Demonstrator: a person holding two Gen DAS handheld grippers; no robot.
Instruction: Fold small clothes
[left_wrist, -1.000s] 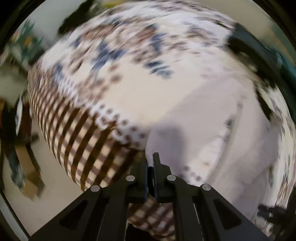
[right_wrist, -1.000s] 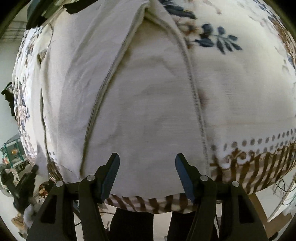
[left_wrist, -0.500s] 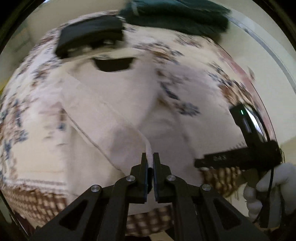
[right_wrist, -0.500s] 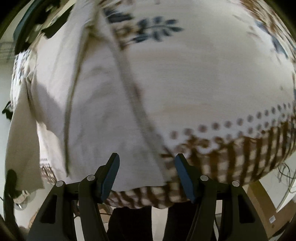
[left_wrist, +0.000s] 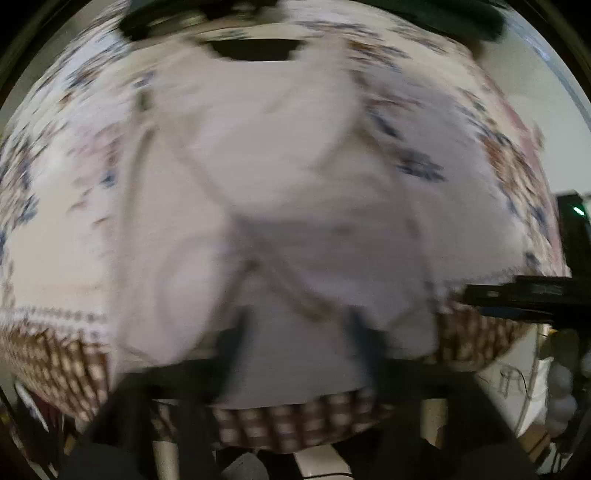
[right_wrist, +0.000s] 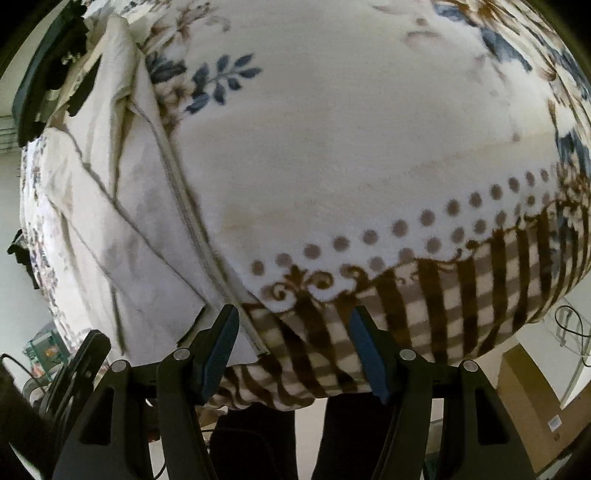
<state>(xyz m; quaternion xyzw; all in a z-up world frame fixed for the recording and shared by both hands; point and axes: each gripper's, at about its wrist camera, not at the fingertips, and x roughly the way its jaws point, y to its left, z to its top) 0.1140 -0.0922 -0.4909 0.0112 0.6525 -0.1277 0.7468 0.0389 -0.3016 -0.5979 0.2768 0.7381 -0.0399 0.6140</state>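
Note:
A white garment (left_wrist: 295, 184) lies partly folded on a floral blanket (left_wrist: 55, 221), its flaps crossing in the middle. The left wrist view is blurred. My left gripper (left_wrist: 299, 332) hangs over the garment's near edge with its jaws opening; the cloth lies under them, not pinched. The right wrist view shows the garment (right_wrist: 122, 221) at the left. My right gripper (right_wrist: 293, 332) stands open over the blanket's (right_wrist: 332, 147) striped border, just right of the garment's hem, holding nothing. It also shows at the right (left_wrist: 517, 291) in the left view.
Dark folded clothes (left_wrist: 443, 18) and a black item (left_wrist: 166, 18) lie at the blanket's far edge. A dark object (right_wrist: 48, 74) sits beyond the garment. A person's dark legs (right_wrist: 258, 443) stand below the table edge, with a cardboard box (right_wrist: 535, 387) on the floor at right.
My left gripper, shut on a garment edge before, swung across over the garment and now has its fingers apart, the cloth dropped. My right gripper slid right, off the garment to the blanket's border.

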